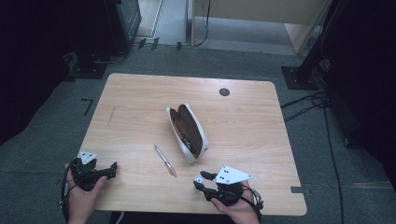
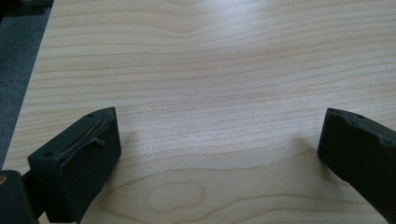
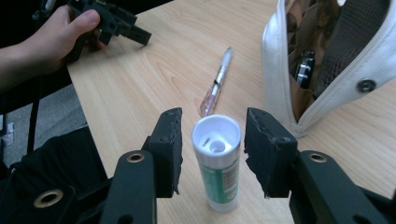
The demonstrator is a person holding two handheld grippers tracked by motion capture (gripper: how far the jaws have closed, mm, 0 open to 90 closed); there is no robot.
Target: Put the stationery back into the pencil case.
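Up close, glue stick (image 3: 216,168) between jaws (untouched)

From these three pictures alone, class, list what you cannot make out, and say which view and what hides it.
- Pencil case contents: dark interior, too small in the high view; cut off by the edge in the right gripper view.
- Glue stick label: turned away and cut off, right gripper view.
- Whether the pads touch the stick.
- Pen print: blurred.

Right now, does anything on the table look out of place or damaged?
Nothing spilled or broken. The pencil case lies gaping open, and a pen lies loose beside it on the table. A glue stick stands upright between the right gripper's jaws, uncapped. The jaw pads look frayed.
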